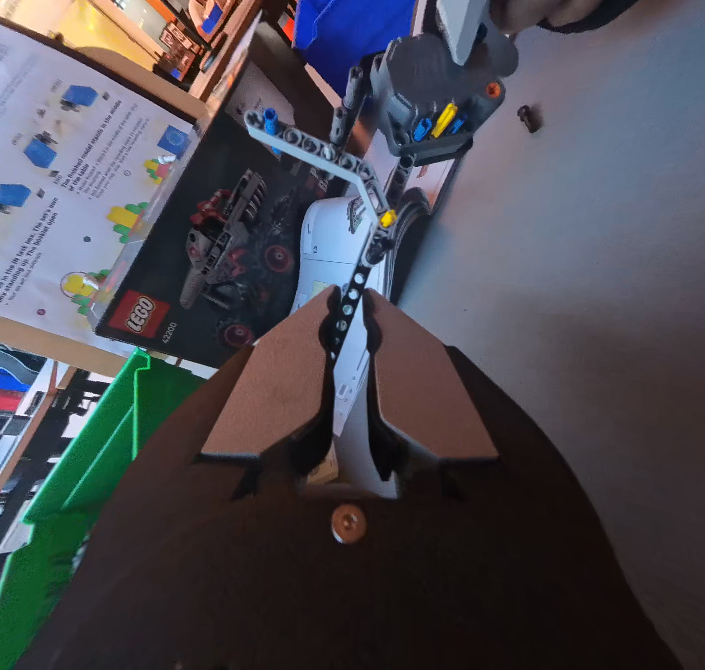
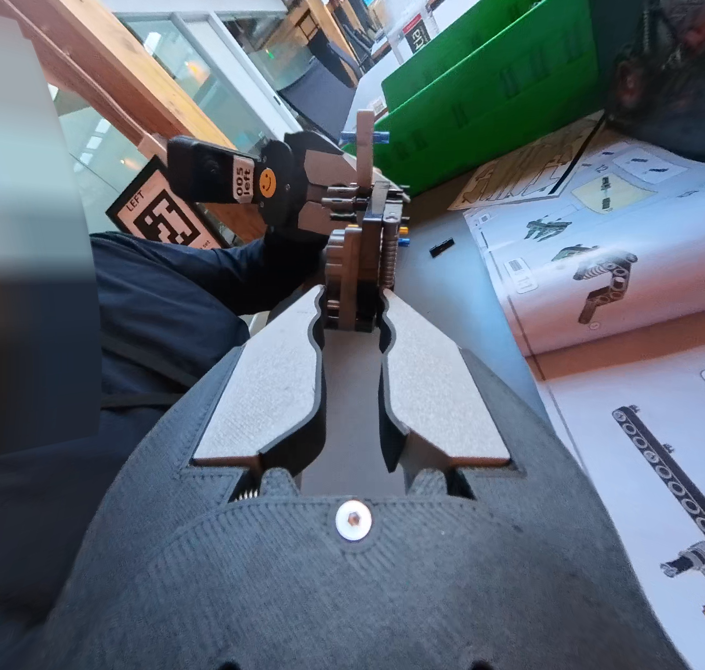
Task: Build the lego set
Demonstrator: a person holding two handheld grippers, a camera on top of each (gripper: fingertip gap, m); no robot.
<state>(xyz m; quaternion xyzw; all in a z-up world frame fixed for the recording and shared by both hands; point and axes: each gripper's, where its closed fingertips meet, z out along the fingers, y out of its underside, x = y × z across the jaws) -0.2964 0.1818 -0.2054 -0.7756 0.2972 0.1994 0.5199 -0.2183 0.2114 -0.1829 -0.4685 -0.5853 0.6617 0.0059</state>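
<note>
In the left wrist view my left gripper (image 1: 351, 297) is shut on a black holed beam (image 1: 349, 310). The beam leads up to a light grey angled beam (image 1: 328, 156) with a blue pin (image 1: 270, 117) and a yellow pin (image 1: 388, 218). Beyond it is a dark grey block (image 1: 431, 91) with blue and yellow pins, and the two appear joined. A pale finger (image 1: 461, 14) of the right gripper reaches in above the block. In the right wrist view my right gripper (image 2: 351, 297) is shut on the dark grey assembly (image 2: 354, 266). The left gripper (image 2: 349, 201) holds its far side.
The set's black box (image 1: 213, 239) and an open instruction booklet (image 2: 572, 251) lie on the grey table (image 1: 572, 270). A green bin (image 2: 496, 79) stands behind, and a blue bin (image 1: 343, 14) farther off. A loose black pin (image 1: 528, 117) and a small black piece (image 2: 442, 249) lie on the table. A person's dark sleeve (image 2: 171, 289) is at the left. My hands' fingertips stand some 9 cm from each other. My left gripper is the nearer one to the small black piece (image 2: 442, 249): about 8 cm, against 15 cm.
</note>
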